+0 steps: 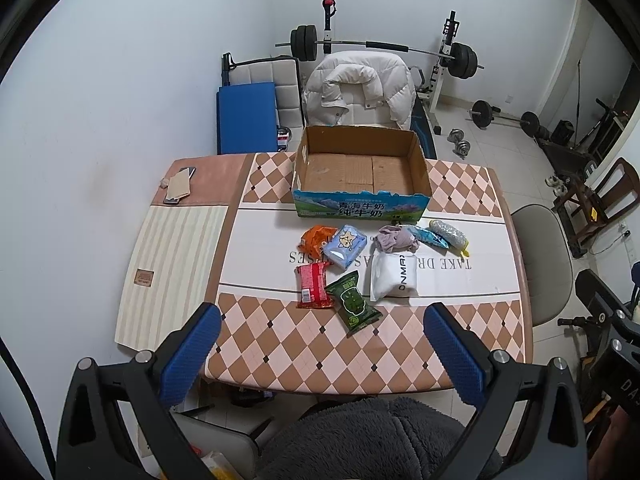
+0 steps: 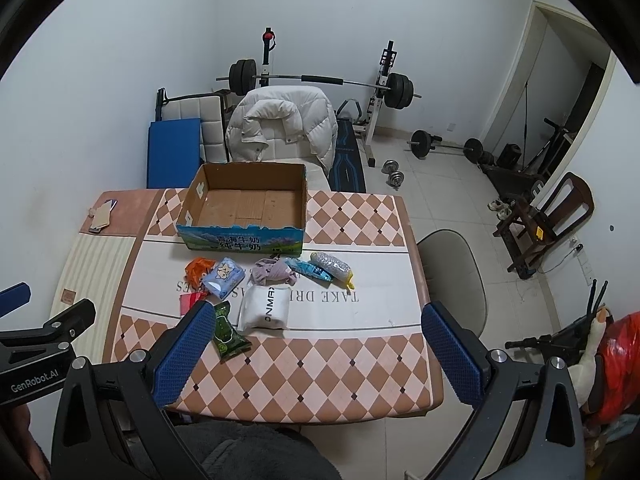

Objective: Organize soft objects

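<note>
I hold both tools above the near edge of the table (image 1: pixel 460 184), each with its jaws spread wide and nothing between them. The left gripper (image 1: pixel 322 346) fills the bottom of the left wrist view, its blue pads (image 1: pixel 192 356) framing the checked cloth. The right gripper (image 2: pixel 316 348) sits likewise at the bottom of the right wrist view; its left pad (image 2: pixel 186 350) overlaps the red pack and the edge of the green pack from that angle. An open cardboard box (image 1: pixel 362 170) stands at frame centre, toward the far side of the table, with nothing visible inside. The soft items lie in a loose cluster just below the box in the picture. In the back row, left to right: an orange pack (image 1: pixel 316 238), a light blue tissue pack (image 1: pixel 345 246) touching it, a crumpled mauve cloth (image 1: pixel 394 238), a blue wrapper (image 1: pixel 426 235) and a silver bag (image 1: pixel 448 234) side by side. In the front row: a red pack (image 1: pixel 314 285), a green pack (image 1: pixel 353 304) touching its lower right corner, and a white pouch (image 1: pixel 394 277) to the right. A card (image 1: pixel 179 186) lies at the table's upper left. A white jacket (image 1: pixel 360 88) hangs over a chair behind the box.
</note>
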Demonstrator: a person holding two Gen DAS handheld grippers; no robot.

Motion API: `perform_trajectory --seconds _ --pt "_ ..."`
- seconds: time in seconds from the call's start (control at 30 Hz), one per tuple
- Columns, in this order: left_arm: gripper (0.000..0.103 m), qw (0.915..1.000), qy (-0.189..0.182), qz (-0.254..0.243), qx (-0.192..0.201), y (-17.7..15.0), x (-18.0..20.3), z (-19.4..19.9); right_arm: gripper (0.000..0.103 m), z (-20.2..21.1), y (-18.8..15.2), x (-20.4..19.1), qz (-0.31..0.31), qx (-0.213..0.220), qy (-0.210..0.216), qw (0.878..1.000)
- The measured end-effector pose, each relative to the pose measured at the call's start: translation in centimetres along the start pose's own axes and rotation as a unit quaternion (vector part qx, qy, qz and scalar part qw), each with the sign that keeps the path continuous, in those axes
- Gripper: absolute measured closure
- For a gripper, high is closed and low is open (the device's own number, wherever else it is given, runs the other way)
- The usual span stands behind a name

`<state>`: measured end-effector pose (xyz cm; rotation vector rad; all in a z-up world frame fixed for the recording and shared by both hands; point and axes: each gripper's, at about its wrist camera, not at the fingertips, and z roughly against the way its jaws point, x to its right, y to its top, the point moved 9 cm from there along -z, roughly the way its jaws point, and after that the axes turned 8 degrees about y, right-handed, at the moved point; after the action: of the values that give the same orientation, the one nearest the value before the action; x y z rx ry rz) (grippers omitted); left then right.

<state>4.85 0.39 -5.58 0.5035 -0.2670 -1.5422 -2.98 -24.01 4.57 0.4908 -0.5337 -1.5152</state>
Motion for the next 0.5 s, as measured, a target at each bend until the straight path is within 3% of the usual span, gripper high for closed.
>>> perform_trajectory --seconds 0.5 --pt "0.000 1.0000 0.001 0.000 0.002 0.20 0.46 0.42 0.000 0.20 0.01 0.00 0.000 0.002 0.001 1.000"
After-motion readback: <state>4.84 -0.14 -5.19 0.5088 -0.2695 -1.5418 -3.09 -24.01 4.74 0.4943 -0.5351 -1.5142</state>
